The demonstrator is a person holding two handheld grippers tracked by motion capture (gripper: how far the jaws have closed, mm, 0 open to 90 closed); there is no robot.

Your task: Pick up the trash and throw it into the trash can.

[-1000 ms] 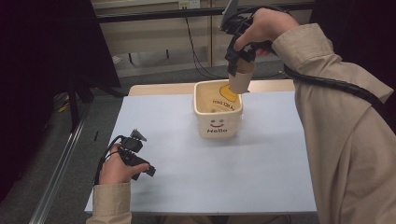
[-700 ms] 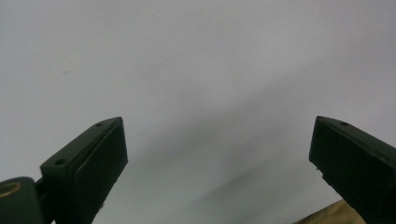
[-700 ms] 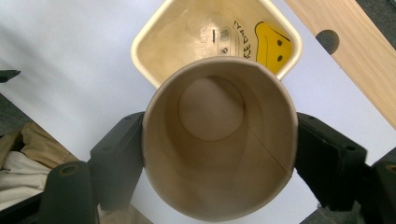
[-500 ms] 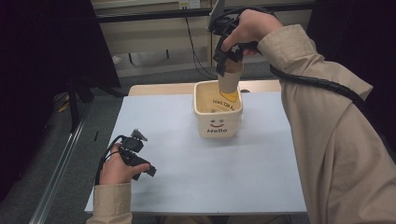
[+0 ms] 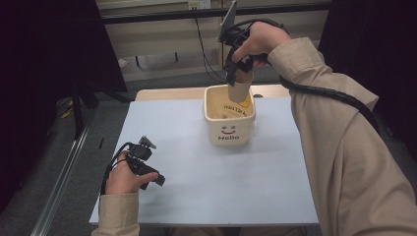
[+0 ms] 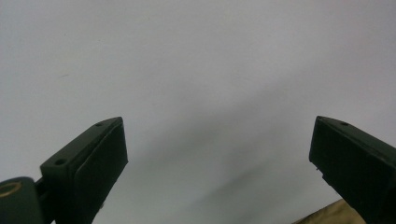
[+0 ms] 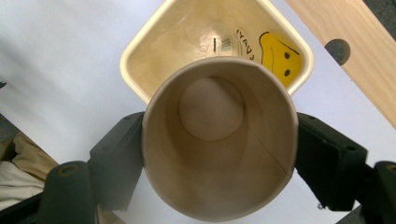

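Note:
A cream square container with a smile and "Hello" on its front stands at the table's far middle. My right gripper hangs over its far rim, shut on a brown paper cup held upright. In the right gripper view the empty cup is squeezed between both jaws, straight above the container, which holds a clear wrapper with a yellow smiley. My left gripper rests near the table's front left, jaws wide apart over bare tabletop, nothing between them.
The light blue mat covers most of the table, with a wooden edge showing behind it. In the right gripper view that wood strip has a round hole. Dark floor and a metal rail lie to the left.
My right gripper has carried the cup down and slightly leftward, closer over the container's opening. The left gripper has stayed where it was.

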